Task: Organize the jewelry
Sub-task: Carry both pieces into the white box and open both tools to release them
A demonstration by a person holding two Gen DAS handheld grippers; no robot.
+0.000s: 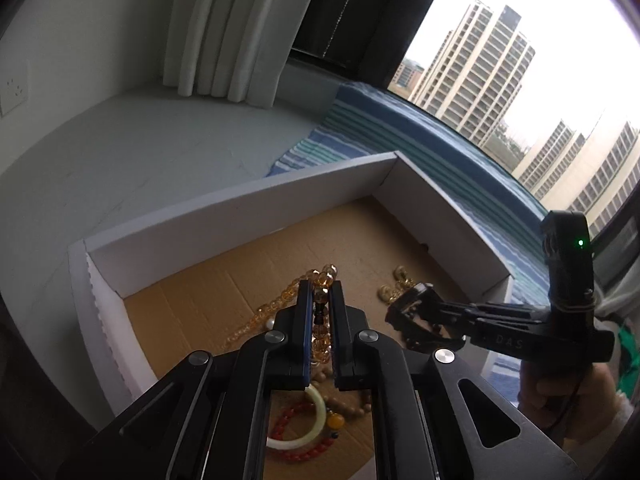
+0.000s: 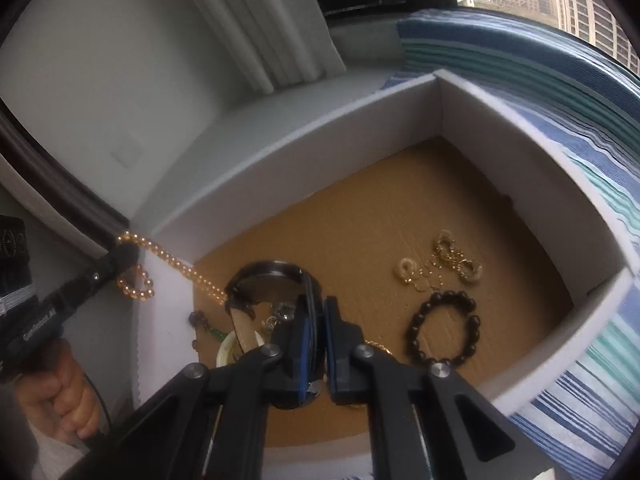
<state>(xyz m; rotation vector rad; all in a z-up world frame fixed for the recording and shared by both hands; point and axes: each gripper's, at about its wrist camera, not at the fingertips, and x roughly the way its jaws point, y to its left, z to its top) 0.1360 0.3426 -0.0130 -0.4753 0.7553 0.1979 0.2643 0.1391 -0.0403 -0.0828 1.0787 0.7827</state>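
Over the white cardboard box [image 2: 304,152], the left gripper [image 1: 320,300] pinches an amber bead strand [image 1: 280,304] trailing toward seven o'clock, while the right gripper [image 2: 318,320] clamps a dark watch [image 2: 272,284], a black bead bracelet [image 2: 444,330] lying at its three o'clock.

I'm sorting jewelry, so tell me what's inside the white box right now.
Inside the white box: a black bead bracelet, gold earrings, a cream bangle and a red bead bracelet. The grippers cover the pieces under them.
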